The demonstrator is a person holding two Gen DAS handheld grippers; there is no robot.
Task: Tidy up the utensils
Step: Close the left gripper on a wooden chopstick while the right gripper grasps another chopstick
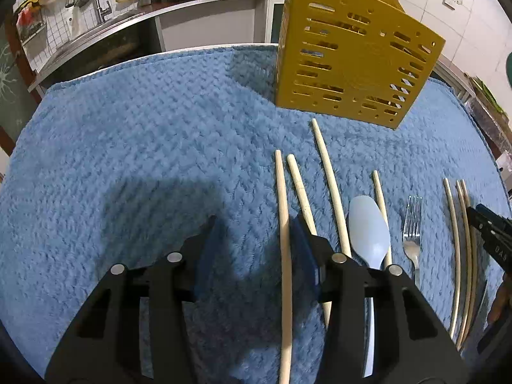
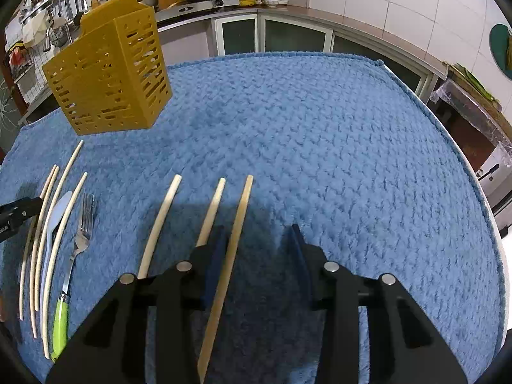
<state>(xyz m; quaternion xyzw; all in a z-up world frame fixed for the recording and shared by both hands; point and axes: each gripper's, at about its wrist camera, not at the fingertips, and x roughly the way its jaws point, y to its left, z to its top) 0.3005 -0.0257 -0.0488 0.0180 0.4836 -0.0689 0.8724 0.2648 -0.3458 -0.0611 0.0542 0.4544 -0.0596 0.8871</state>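
Observation:
Several pale wooden chopsticks, a pale blue spoon [image 1: 368,230] and a fork [image 1: 412,224] with a green handle [image 2: 60,320] lie side by side on a blue towel [image 1: 128,128]. A yellow slotted utensil holder [image 1: 352,64] [image 2: 108,76] stands behind them. My left gripper [image 1: 254,222] is low over the towel, open, with one chopstick [image 1: 281,192] between its jaws beside the right finger. My right gripper [image 2: 257,228] is open too, and another chopstick [image 2: 243,198] lies between its jaws against the left finger. Neither stick is pinched.
Two more chopsticks [image 2: 160,217] lie left of the right gripper. The towel's right half [image 2: 352,144] holds nothing. Beyond the table are a kitchen counter with a stove [image 2: 204,3], a sink [image 1: 96,16] and cabinets.

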